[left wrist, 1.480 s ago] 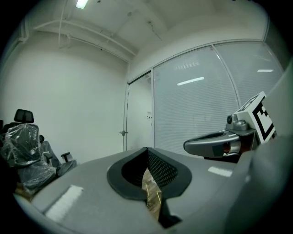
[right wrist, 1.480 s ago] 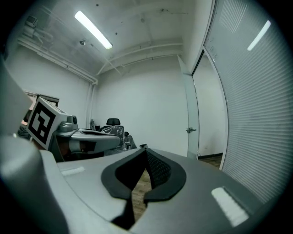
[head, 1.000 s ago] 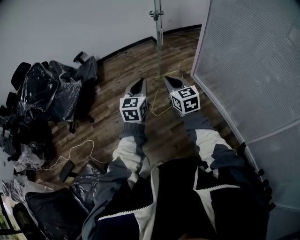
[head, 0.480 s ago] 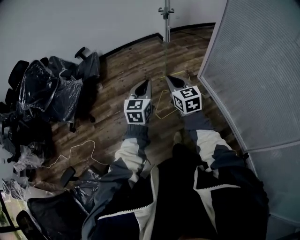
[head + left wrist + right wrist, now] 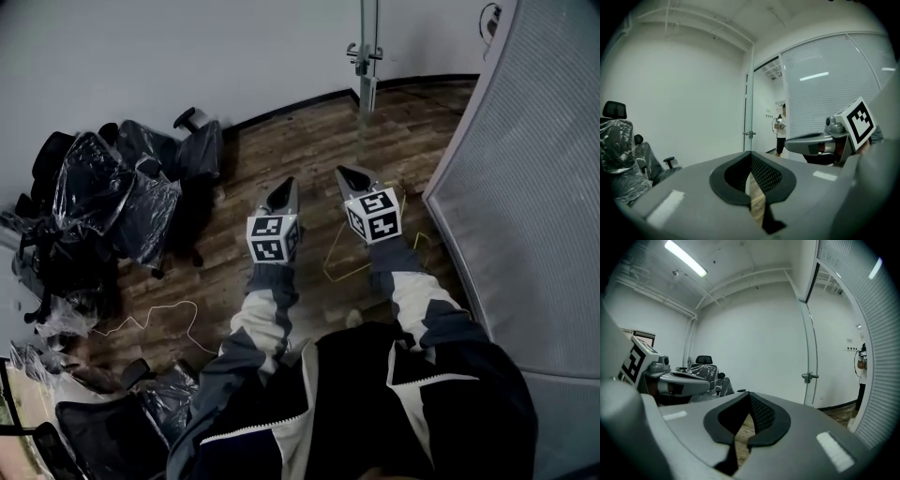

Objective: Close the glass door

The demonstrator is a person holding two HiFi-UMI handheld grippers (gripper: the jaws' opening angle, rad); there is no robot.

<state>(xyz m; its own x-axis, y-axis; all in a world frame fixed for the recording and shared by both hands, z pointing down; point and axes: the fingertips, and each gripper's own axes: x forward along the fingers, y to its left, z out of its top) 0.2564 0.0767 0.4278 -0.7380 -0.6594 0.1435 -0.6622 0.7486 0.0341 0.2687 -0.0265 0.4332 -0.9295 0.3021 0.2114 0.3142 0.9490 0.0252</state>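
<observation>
The glass door (image 5: 369, 23) stands open ahead, seen edge-on, with a metal handle (image 5: 363, 54) on it. The same door (image 5: 748, 108) and its handle (image 5: 749, 134) show in the left gripper view. In the right gripper view the door (image 5: 812, 348) and handle (image 5: 810, 377) stand right of centre. My left gripper (image 5: 285, 184) and right gripper (image 5: 343, 172) are held side by side over the wooden floor, pointing at the door and well short of it. Both are shut and hold nothing. Each gripper view shows the other gripper beside it.
A frosted partition wall (image 5: 530, 187) runs along the right. Plastic-wrapped office chairs (image 5: 112, 197) crowd the left, with more at the bottom left. A yellow cable (image 5: 337, 255) and a white cable (image 5: 150, 317) lie on the floor. A person (image 5: 780, 133) stands beyond the doorway.
Both grippers and the person holding them have moved forward toward the door together. The door handle now sits further right in the head view. Both jaws stayed shut.
</observation>
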